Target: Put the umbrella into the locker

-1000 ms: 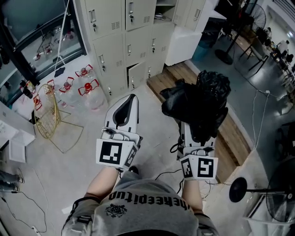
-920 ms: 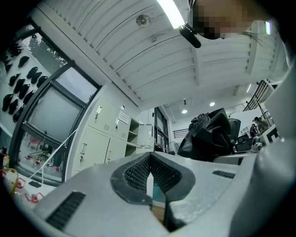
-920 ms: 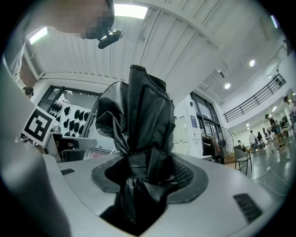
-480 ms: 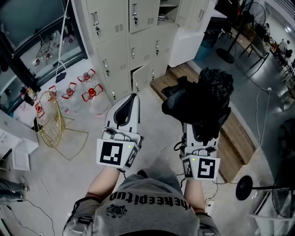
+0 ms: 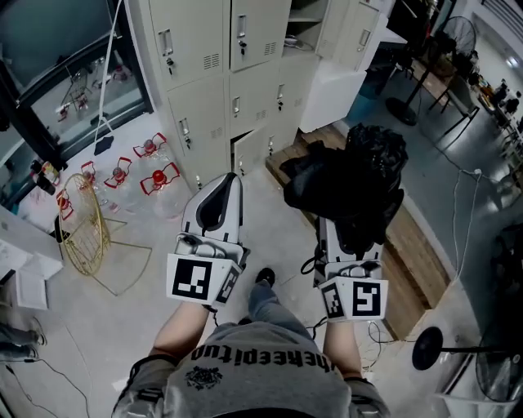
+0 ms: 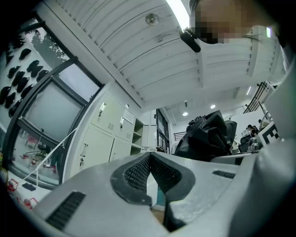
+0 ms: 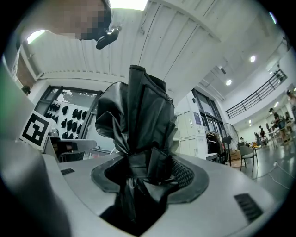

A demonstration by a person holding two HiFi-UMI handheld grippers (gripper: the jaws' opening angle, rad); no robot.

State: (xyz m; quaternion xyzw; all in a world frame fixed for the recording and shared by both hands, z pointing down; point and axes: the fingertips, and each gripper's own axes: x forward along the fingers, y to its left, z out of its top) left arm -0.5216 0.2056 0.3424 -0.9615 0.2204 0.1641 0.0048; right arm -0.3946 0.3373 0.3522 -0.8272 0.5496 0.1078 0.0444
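Note:
In the head view my right gripper is shut on a folded black umbrella, whose crumpled fabric bulges ahead of the jaws and hides the tips. The right gripper view shows the pads pressing the umbrella at its strapped waist. My left gripper is held beside it, shut, with nothing between its fingertips. The umbrella shows to the right in the left gripper view. Grey lockers stand ahead; an upper compartment is open, its door swung out.
A low locker door stands ajar. Water jugs and a gold wire rack sit on the floor at left. A wooden platform runs along the right, with a fan base and cables near it. The person's shoe shows between the grippers.
Both grippers have moved forward together toward the lockers, which now sit lower and nearer in the head view. A foot has stepped into view. The grip on the umbrella is unchanged.

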